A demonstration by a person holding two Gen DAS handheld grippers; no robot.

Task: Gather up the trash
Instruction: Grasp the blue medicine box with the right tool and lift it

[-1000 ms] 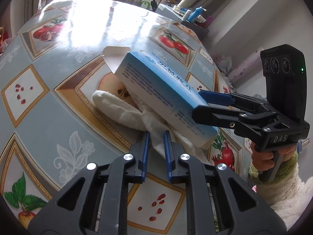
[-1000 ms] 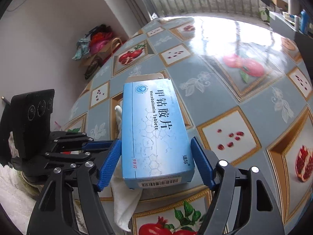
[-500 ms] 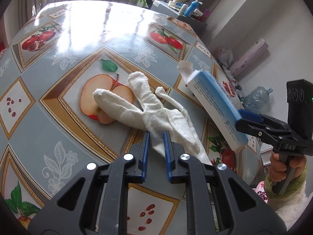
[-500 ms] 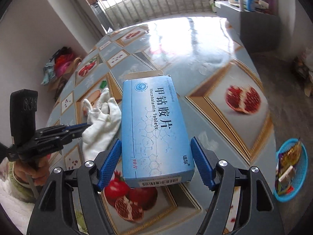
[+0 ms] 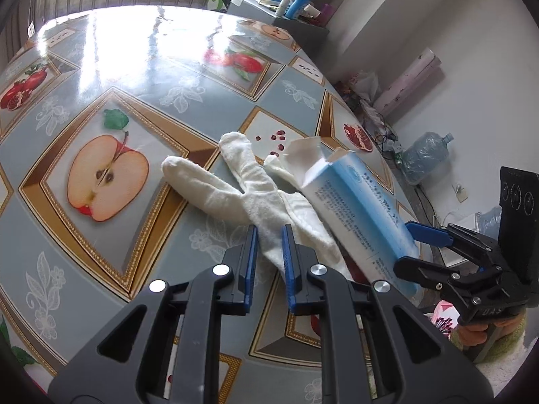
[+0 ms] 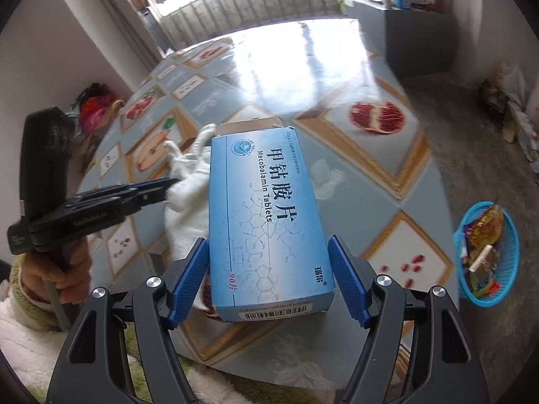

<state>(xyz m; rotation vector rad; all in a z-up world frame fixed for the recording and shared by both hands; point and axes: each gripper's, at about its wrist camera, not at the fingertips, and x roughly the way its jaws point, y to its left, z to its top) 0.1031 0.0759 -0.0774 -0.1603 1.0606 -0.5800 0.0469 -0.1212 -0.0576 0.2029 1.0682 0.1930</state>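
A white glove-like cloth [image 5: 235, 192] lies on the fruit-patterned table [image 5: 101, 67], just right of the apple picture. My left gripper [image 5: 269, 232] is shut on its near end, and the fabric runs up between the blue pads. A blue medicine box [image 6: 266, 208] with its far flap open is clamped by its sides in my right gripper [image 6: 267, 240], above the table's near edge. In the left wrist view the box [image 5: 357, 208] hangs tilted over the cloth's right side, with the right gripper [image 5: 404, 245] behind it. The right wrist view shows the left gripper [image 6: 173, 181] touching the cloth [image 6: 192, 181].
A blue plastic basket [image 6: 488, 299] with wrappers stands on the floor, right of the table. A grey cabinet [image 6: 417, 40] with bottles is at the back. A water jug [image 5: 424, 158] and clutter lie along the wall. A sleeved hand [image 6: 50, 269] holds the left gripper.
The right gripper has carried the box off the cloth toward the table's right edge. The left gripper has dragged the cloth off the apple picture to the right.
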